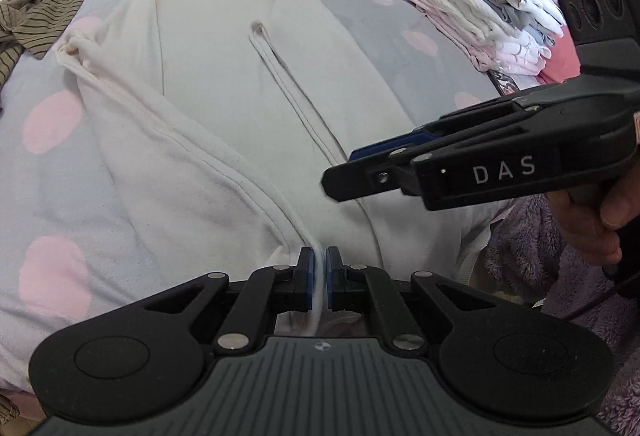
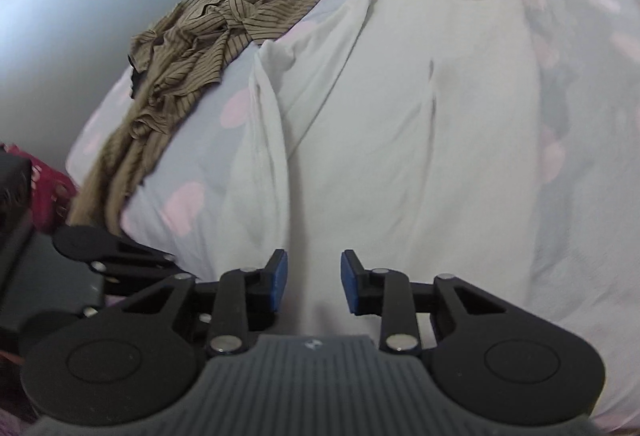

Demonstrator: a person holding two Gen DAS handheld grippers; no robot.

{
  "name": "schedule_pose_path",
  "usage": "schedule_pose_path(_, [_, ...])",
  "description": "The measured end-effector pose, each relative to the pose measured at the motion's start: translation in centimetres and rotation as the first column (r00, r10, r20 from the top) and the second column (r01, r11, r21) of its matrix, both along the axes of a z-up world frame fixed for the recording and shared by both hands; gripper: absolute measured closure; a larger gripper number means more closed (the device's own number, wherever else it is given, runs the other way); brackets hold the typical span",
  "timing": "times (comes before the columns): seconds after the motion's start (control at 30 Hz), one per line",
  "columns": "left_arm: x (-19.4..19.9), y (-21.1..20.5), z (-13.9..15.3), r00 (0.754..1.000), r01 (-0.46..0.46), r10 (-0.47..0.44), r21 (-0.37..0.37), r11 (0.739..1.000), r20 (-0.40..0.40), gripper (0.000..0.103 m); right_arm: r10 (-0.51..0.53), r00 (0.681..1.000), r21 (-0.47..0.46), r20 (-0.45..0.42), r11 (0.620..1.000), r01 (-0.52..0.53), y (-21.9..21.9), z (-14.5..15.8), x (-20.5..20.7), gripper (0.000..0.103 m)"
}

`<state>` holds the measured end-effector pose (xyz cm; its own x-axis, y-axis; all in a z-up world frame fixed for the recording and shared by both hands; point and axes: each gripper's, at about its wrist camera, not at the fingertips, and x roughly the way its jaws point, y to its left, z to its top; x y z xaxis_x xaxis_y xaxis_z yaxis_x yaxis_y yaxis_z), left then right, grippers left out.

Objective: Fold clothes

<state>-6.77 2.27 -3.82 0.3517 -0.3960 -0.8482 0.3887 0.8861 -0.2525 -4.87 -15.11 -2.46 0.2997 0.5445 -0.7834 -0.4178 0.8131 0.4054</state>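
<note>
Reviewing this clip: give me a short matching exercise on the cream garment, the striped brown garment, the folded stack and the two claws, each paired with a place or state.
Column one:
1. left claw
2. right claw
3. striped brown garment
4. folded stack

Column two:
A. crumpled beside the cream garment
B. open above the cream fabric
C. shut on the cream garment's edge
D. piled at the bed's far right, seen from the left wrist

Pairs: 1-C, 2-B, 3-A, 4-D
</note>
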Motion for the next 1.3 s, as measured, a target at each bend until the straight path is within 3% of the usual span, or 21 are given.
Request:
schedule_pose_path(0.27, [-0.7, -0.2, -0.2, 1.000, 0.011, -0.011, 0.018, 1.000, 0.006, 0.099, 0.010, 0.989, 0.033, -0.149, 0.999, -0.005, 2.9, -2.6, 0.7, 0.070])
schedule_pose_path(0.37, [-0.9, 0.1, -0.2, 1.000, 0.012, -0.012, 0.028, 1.000, 0.010, 0.099, 0.022, 0.987, 0.009, -0.161, 1.000, -0.020, 3.7, -3.2, 0.7, 0.093])
schedule_pose_path(0.5, [-1.3, 0.9, 0.5, 0.999, 0.046, -0.045, 0.039, 0.998, -0.019, 0.098, 0.015, 0.988, 0.006, -0.155, 1.000, -0.014, 3.4, -3.1, 0.7, 0.094])
schedule_pose_path(0.63, [-0.8, 3.0, 2.1, 0.997, 0.075, -0.072, 0.096, 0.993, -0.040, 0.084, -0.007, 0.985, -0.006, -0.172, 1.000, 0.006, 2.8, -3.5, 1.1, 0.094])
schedule_pose_path(0.73, [0.0, 4.5, 2.8, 0.997, 0.081, -0.082, 0.174, 0.981, -0.002, 0.074, -0.018, 0.982, -0.012, -0.186, 1.000, 0.016, 2.5, -3.9, 1.4, 0.093])
schedule_pose_path(0.87, [0.4, 4.6, 1.9, 0.988, 0.147, -0.151, 0.108, 0.983, 0.021, 0.074, -0.017, 0.982, -0.013, -0.189, 1.000, 0.015, 2.6, -3.9, 1.6, 0.092])
schedule_pose_path(0.97, [-0.9, 2.9, 0.7, 0.964, 0.259, -0.264, 0.108, 0.960, 0.034, 0.073, -0.025, 0.980, -0.012, -0.197, 1.000, 0.023, 2.4, -4.0, 1.6, 0.092])
schedule_pose_path(1.1, [-3.1, 1.0, -0.3, 0.919, 0.347, -0.380, 0.243, 0.906, 0.105, 0.073, -0.026, 0.980, -0.009, -0.197, 1.000, 0.025, 2.3, -3.9, 1.6, 0.092])
schedule_pose_path(1.2, [-4.2, -0.1, -0.5, 0.891, 0.364, -0.430, 0.334, 0.869, 0.146, 0.075, -0.034, 0.979, -0.004, -0.200, 0.999, 0.034, 2.1, -3.8, 1.5, 0.091])
schedule_pose_path(1.23, [-4.3, -0.3, -0.5, 0.890, 0.367, -0.433, 0.336, 0.867, 0.145, 0.084, -0.040, 0.978, 0.002, -0.205, 0.999, 0.041, 2.0, -3.7, 1.5, 0.090])
schedule_pose_path(1.3, [-4.5, -0.5, -0.5, 0.895, 0.365, -0.423, 0.314, 0.876, 0.141, 0.090, -0.056, 0.975, 0.012, -0.216, 0.998, 0.060, 1.8, -3.7, 1.5, 0.086])
